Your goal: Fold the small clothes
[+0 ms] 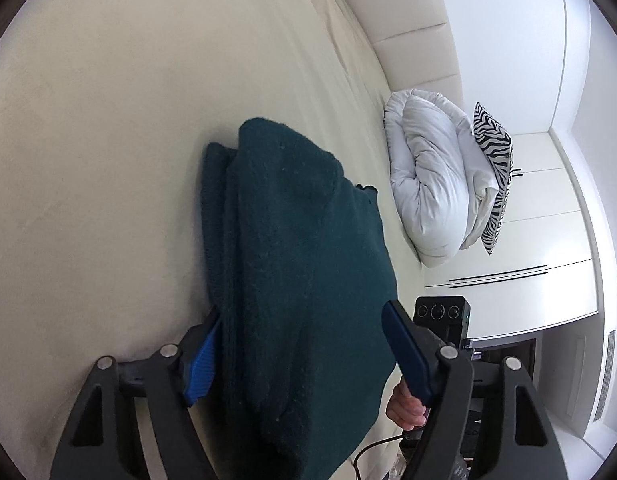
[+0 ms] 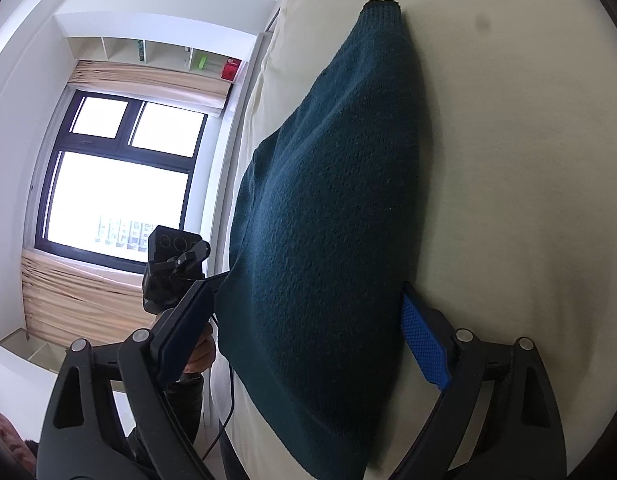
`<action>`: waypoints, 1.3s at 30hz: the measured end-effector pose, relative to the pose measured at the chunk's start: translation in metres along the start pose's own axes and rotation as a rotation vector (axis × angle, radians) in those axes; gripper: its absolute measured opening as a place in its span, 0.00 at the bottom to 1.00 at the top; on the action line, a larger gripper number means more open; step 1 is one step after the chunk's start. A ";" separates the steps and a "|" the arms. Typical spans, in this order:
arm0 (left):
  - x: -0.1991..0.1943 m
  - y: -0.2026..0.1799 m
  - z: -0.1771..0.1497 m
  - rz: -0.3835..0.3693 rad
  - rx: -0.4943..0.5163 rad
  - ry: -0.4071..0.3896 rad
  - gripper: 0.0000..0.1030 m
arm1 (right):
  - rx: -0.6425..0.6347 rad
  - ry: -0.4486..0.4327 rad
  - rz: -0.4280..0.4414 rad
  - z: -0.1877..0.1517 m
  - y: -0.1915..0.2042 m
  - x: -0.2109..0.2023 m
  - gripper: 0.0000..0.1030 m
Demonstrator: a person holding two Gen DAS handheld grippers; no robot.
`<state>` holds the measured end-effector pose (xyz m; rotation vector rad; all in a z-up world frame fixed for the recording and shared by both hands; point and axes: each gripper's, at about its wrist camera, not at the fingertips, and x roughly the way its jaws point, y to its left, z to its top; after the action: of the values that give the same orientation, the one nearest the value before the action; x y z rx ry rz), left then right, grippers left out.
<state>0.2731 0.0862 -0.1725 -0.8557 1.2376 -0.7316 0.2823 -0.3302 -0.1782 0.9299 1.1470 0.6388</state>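
The cream bed sheet (image 1: 108,140) lies bare beside the folded dark-green knitted sweater (image 1: 300,260); a rolled white duvet (image 1: 428,184) blocks the headboard end.

Dark teal sweater (image 1: 300,264); cream bed (image 1: 108,120); zebra-striped cushion (image 1: 494,172); blue tool pads (image 2: 424,344).

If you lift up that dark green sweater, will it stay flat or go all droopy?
Probably droopy: the sweater is soft knit, already bent into folds on the bed. It looks thick and fuzzy, so it likely won't slip from the open left gripper or right gripper.
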 end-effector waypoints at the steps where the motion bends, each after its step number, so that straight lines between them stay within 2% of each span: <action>1: 0.002 0.001 0.000 -0.002 -0.004 0.006 0.69 | 0.002 0.000 -0.003 0.001 0.001 0.002 0.88; 5: 0.009 0.010 0.004 -0.017 -0.060 0.008 0.51 | 0.000 0.007 -0.039 0.003 0.004 0.008 0.88; 7: 0.014 0.010 0.005 -0.001 -0.063 0.017 0.41 | -0.005 0.013 -0.067 0.004 0.008 0.014 0.88; 8: 0.018 0.010 0.005 0.015 -0.060 0.023 0.33 | -0.011 0.017 -0.087 0.004 0.010 0.017 0.85; 9: 0.020 0.011 0.005 0.026 -0.059 0.025 0.30 | -0.011 0.019 -0.110 0.005 0.012 0.020 0.82; 11: 0.021 0.011 0.004 0.028 -0.058 0.019 0.27 | -0.004 0.017 -0.140 0.005 0.012 0.020 0.68; 14: 0.019 0.006 0.001 0.038 -0.051 0.010 0.25 | -0.002 0.011 -0.163 0.002 0.011 0.015 0.54; 18: 0.010 -0.010 -0.009 0.046 -0.035 0.002 0.25 | -0.037 -0.015 -0.200 -0.009 0.026 0.005 0.46; 20: 0.003 -0.029 -0.022 0.077 0.015 0.006 0.24 | -0.056 -0.020 -0.206 -0.018 0.037 -0.003 0.42; 25: -0.015 -0.067 -0.069 0.090 0.099 0.029 0.24 | -0.097 -0.025 -0.197 -0.061 0.064 -0.037 0.42; 30: -0.027 -0.090 -0.130 0.093 0.167 0.064 0.25 | -0.111 -0.045 -0.171 -0.130 0.077 -0.079 0.42; 34: -0.023 -0.097 -0.167 0.105 0.193 0.090 0.25 | -0.102 -0.073 -0.161 -0.181 0.076 -0.103 0.42; 39: -0.015 -0.091 -0.197 0.101 0.182 0.128 0.25 | -0.079 -0.092 -0.166 -0.233 0.067 -0.119 0.42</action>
<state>0.0752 0.0233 -0.1081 -0.6002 1.2956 -0.8133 0.0266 -0.3295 -0.0924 0.7799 1.0960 0.4976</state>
